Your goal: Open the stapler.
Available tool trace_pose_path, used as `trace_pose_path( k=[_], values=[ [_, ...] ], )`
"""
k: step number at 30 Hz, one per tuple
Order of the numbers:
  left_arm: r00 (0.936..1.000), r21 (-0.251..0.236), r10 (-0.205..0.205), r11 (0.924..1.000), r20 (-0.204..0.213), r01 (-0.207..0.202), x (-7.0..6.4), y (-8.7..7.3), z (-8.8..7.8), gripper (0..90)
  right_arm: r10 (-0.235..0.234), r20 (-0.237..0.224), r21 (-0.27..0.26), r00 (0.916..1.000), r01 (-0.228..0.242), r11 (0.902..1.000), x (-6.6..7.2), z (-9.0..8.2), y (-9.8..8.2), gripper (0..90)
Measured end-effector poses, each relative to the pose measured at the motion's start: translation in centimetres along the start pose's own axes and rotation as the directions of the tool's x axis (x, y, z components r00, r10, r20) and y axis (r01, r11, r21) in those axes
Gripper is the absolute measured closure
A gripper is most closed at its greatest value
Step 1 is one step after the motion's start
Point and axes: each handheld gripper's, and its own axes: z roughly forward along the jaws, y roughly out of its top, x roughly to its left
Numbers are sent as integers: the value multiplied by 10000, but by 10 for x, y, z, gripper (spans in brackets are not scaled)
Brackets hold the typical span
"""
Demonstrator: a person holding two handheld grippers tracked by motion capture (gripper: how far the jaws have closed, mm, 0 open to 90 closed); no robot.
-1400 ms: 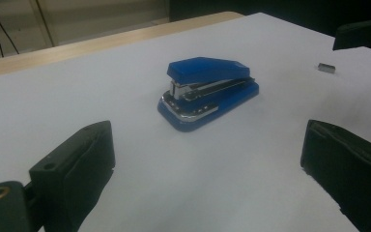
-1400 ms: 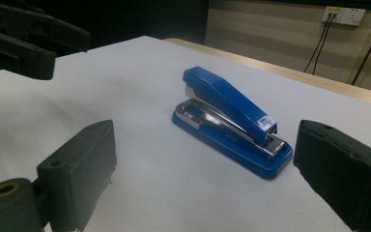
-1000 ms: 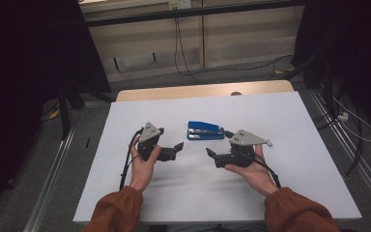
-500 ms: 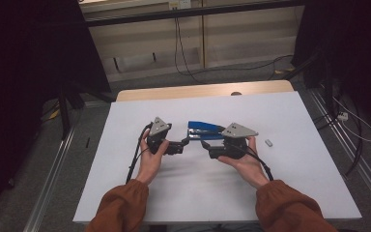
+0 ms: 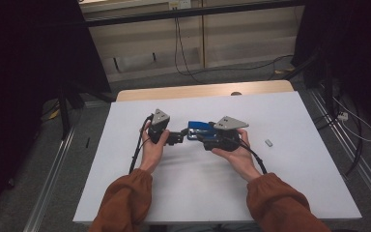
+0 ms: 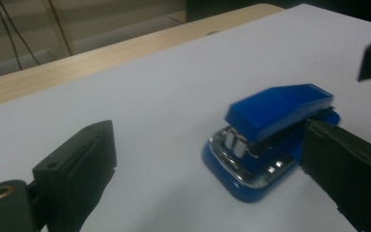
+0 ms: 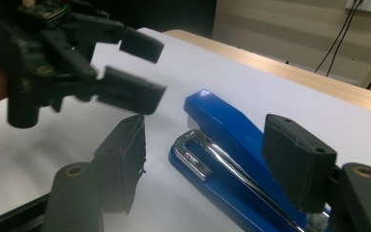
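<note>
A blue stapler [image 5: 199,127] lies on the white table [image 5: 294,193], hinge end toward my right hand. My left gripper [image 5: 178,137] stands open just left of the stapler's front. In the left gripper view the stapler [image 6: 270,130] sits ahead, between the open gripper [image 6: 207,140] jaws and close to the right one. My right gripper [image 5: 206,139] reaches over the stapler's right end. In the right gripper view the stapler [image 7: 222,145] lies between the right gripper [image 7: 210,145] jaws, which have just been closing; a gap shows at the left pad. The left gripper [image 7: 135,63] hangs open beyond.
A small grey piece [image 5: 269,142] lies on the table right of my right hand. The table's far edge is a wooden strip [image 5: 203,91]. Cables run across the floor behind and to the right, and dark frames stand at both sides.
Both hands have moved inward toward the stapler. The right gripper has come over the stapler's right end and its jaws have narrowed. The left gripper has neared the front end.
</note>
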Motion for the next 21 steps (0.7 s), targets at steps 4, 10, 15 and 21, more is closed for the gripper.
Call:
trace_pose_path(
  k=[4,10,15,21],
  values=[
    [9998,-72,-42,10000,-189,41,5,1,9,69,143,-81,111,9999,-142,9998,-1,6,-1,399],
    [9999,5,123,9999,-113,-123,8,1,4,60,348,-269,-64,9990,-350,9994,-3,15,-1,525],
    [9996,143,87,9999,-271,-83,10,1,1,65,294,-389,-46,9988,-296,9996,0,22,-2,649],
    [9994,179,21,9998,-342,-15,14,1,-1,66,289,-564,-50,9980,-292,9996,0,25,1,821]
  ],
)
